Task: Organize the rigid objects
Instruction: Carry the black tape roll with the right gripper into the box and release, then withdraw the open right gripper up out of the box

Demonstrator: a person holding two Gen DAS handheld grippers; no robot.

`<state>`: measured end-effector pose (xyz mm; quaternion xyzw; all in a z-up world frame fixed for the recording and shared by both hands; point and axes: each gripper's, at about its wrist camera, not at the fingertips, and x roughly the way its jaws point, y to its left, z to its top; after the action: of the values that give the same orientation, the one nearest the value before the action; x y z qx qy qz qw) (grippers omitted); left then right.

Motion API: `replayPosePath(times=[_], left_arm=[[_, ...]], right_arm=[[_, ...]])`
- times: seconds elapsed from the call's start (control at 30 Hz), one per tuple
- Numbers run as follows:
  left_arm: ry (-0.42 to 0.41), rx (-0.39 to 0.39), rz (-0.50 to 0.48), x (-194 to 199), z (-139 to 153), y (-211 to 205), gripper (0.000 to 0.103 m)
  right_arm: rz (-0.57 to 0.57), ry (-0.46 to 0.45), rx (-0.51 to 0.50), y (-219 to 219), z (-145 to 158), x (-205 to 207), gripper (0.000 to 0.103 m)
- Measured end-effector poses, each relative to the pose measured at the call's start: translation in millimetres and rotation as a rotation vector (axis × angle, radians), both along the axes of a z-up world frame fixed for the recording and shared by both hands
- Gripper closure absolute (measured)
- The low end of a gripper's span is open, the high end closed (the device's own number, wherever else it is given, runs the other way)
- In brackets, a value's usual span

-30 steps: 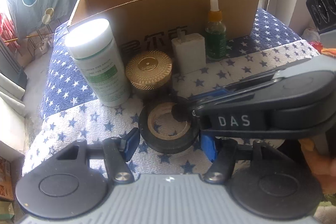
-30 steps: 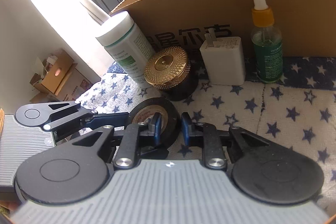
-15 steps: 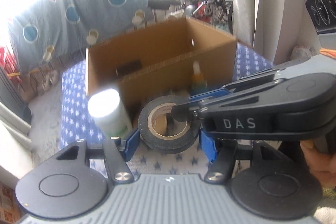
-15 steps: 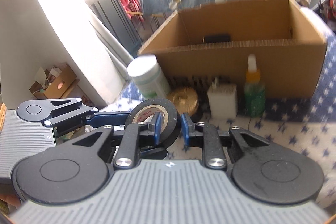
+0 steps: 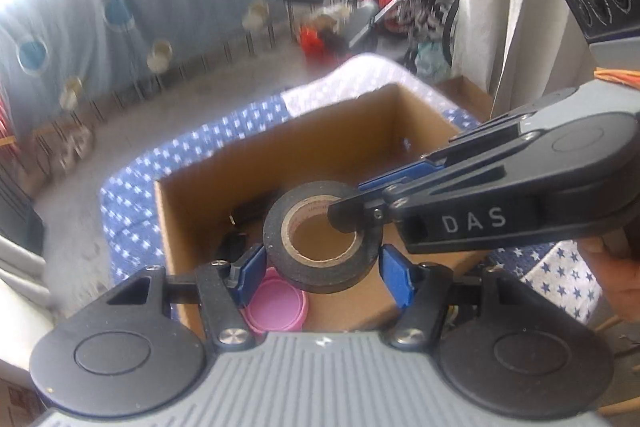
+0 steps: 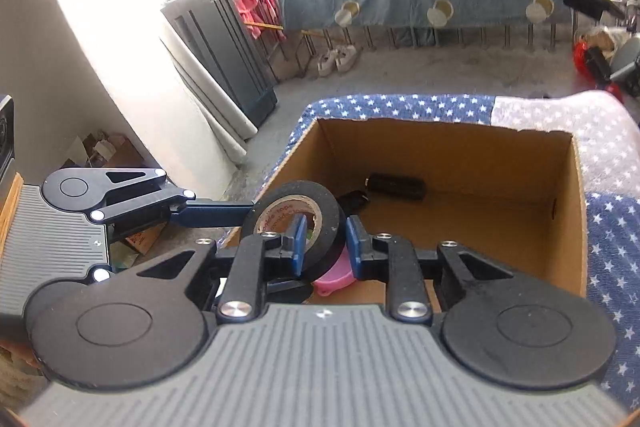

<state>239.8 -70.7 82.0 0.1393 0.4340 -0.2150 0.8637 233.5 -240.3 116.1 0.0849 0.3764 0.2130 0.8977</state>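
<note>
My right gripper [image 6: 322,241] pinches the wall of a black tape roll [image 6: 298,223] above the near edge of the open cardboard box [image 6: 576,227]. My left gripper [image 6: 224,213] touches the roll's far side. Inside the box lie a pink lid [image 6: 336,277] and a black cylinder [image 6: 396,186].

Both grippers have risen from the star-print cloth [image 6: 400,105] and travelled toward the far side, carrying the black tape roll [image 5: 320,237] off the cloth to a position above the open cardboard box [image 6: 578,211]. The white bottle, gold-lidded jar, charger and dropper bottle, seen earlier in front of the box's near wall, are out of both views. The box interior is now exposed, showing a pink lid [image 5: 276,307] near the front wall and a dark cylindrical object [image 6: 396,185] toward the far wall.
</note>
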Motion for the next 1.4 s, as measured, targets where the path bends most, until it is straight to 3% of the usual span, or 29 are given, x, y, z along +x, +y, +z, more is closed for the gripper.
replayPosePath(times=[0.17, 0.3, 0.63, 0.8, 0.93, 1.1, 1.17, 1.27, 1.4], left_arm=[[0.142, 0.068, -0.002, 64, -44, -9, 0.04], [0.218, 0.105, 0.0, 99, -74, -10, 0.04], [0.306, 0.148, 0.016, 141, -116, -9, 0.039], [0.266, 0.137, 0.032, 140, -113, -5, 0.03], [0.215, 0.095, 0.052, 130, -88, 2, 0.03], [0.115, 0.005, 0.055, 92, -37, 15, 0.025], [0.071, -0.046, 0.039, 69, -13, 23, 0.019], [-0.005, -0.121, 0.035, 29, 14, 34, 0.008], [-0.031, -0.189, 0.031, -23, 23, 44, 0.005]], right_arm=[[-0.018, 0.231, 0.052, -19, -38, 88, 0.083], [-0.023, 0.359, 0.053, -16, -77, 136, 0.083], [-0.012, 0.492, 0.018, -1, -138, 197, 0.081], [-0.018, 0.519, 0.057, -3, -147, 194, 0.079], [-0.038, 0.48, 0.1, -12, -128, 184, 0.077], [-0.06, 0.325, 0.184, -32, -68, 140, 0.073], [-0.072, 0.232, 0.229, -42, -40, 106, 0.07], [-0.09, 0.086, 0.294, -53, -7, 44, 0.055], [-0.135, -0.072, 0.326, -66, 7, -44, 0.038]])
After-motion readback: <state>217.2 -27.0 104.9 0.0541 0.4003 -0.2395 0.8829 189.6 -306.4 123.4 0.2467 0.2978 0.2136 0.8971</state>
